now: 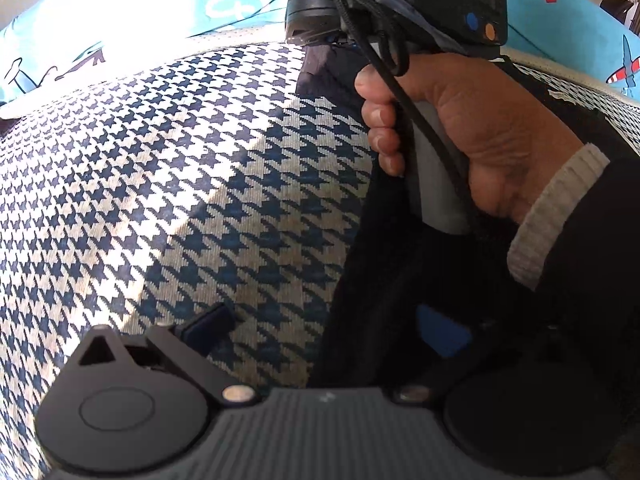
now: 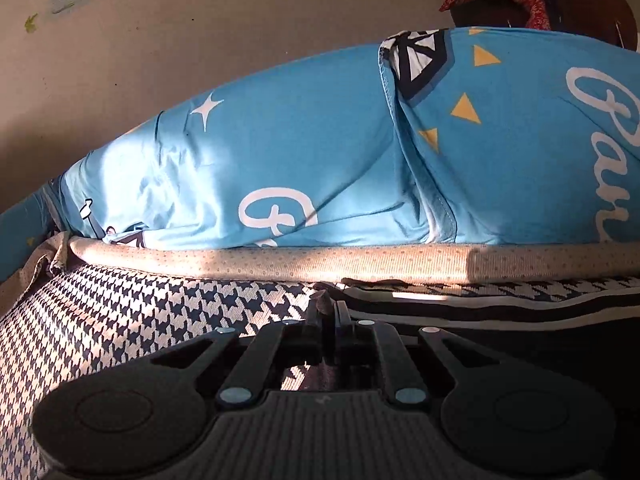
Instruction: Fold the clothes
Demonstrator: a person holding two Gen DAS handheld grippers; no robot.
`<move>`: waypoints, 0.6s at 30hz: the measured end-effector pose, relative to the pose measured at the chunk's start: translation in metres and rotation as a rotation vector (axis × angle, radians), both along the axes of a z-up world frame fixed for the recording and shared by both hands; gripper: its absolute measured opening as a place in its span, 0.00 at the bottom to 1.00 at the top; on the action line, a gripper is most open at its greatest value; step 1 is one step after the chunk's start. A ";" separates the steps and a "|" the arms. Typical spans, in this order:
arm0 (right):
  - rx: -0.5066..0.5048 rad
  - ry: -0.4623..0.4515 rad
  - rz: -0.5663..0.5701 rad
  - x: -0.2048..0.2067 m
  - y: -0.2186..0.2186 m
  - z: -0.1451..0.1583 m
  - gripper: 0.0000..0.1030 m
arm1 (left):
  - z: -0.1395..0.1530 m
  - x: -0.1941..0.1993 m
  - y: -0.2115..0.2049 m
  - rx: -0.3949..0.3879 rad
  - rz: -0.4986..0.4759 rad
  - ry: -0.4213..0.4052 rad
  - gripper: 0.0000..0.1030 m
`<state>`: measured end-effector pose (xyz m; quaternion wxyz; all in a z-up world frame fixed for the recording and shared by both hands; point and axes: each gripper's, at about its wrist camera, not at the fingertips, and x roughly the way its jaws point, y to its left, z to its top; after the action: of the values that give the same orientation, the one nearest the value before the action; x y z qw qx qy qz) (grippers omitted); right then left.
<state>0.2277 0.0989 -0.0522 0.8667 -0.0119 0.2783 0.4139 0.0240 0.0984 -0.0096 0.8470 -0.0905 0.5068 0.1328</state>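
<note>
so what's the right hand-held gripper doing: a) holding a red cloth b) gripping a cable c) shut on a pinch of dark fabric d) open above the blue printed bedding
c: in the right wrist view the right hand-held gripper has its fingers closed together on a pinch of dark fabric, low over the navy-and-white houndstooth cloth.

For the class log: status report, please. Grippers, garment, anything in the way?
Right gripper shut on dark garment edge. Left gripper open over houndstooth fabric. Nothing in the way.

Left gripper (image 1: 320,332): right finger buried under dark garment (image 1: 400,300), gap unreadable.
White lettering (image 2: 612,148): cut by right edge.
Houndstooth cloth (image 1: 160,184): runs past left edge.
</note>
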 end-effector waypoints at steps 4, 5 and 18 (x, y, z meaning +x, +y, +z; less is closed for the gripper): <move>0.018 0.011 0.030 -0.006 -0.006 0.016 0.27 | 0.002 0.001 0.003 -0.003 0.003 -0.005 1.00; 0.022 -0.001 0.031 -0.009 -0.008 0.022 0.31 | 0.002 0.001 0.003 0.000 0.005 -0.008 1.00; -0.069 0.026 -0.117 -0.037 -0.076 0.049 0.43 | 0.012 -0.002 -0.017 0.038 -0.051 -0.054 1.00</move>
<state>0.1906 0.0228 -0.0032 0.8847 -0.0203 0.3040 0.3529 0.0221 0.0811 0.0023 0.8650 -0.0648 0.4834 0.1182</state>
